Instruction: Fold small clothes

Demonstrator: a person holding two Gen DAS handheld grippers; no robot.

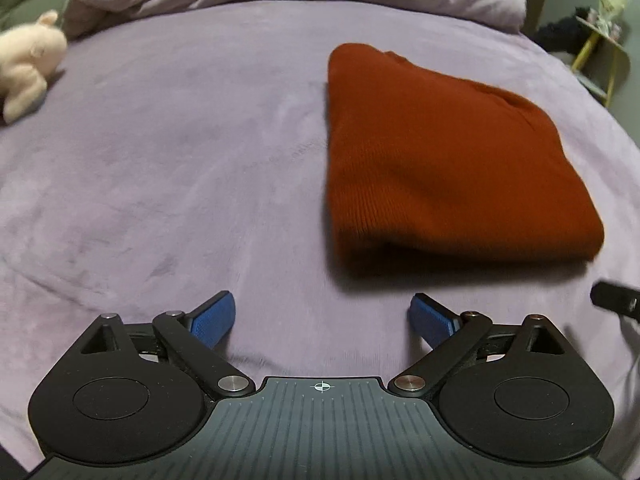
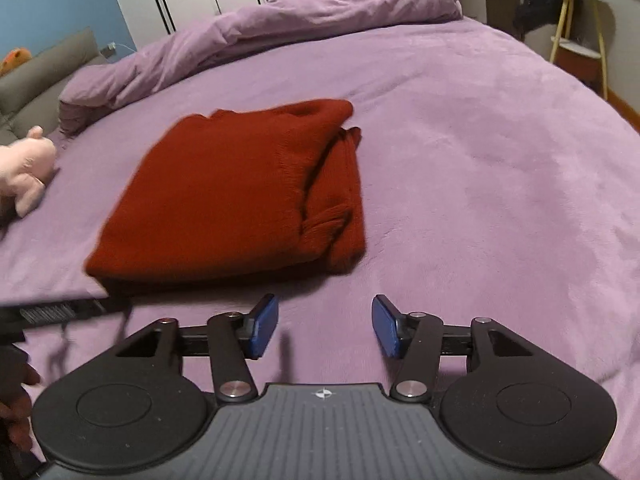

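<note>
A rust-red knit garment lies folded into a thick rectangle on the purple bedspread. In the left wrist view it sits ahead and to the right of my left gripper, which is open with nothing between its blue pads. In the right wrist view the same folded garment lies ahead and to the left of my right gripper, open and empty too, hovering over bare bedspread. The garment's right side shows stacked layers and a ribbed cuff. Neither gripper touches the cloth.
A pink plush toy lies at the left of the bed, also visible as the plush toy. A rumpled purple duvet runs along the far side. A yellow-legged side table stands beyond the bed's right edge. A hand shows at lower left.
</note>
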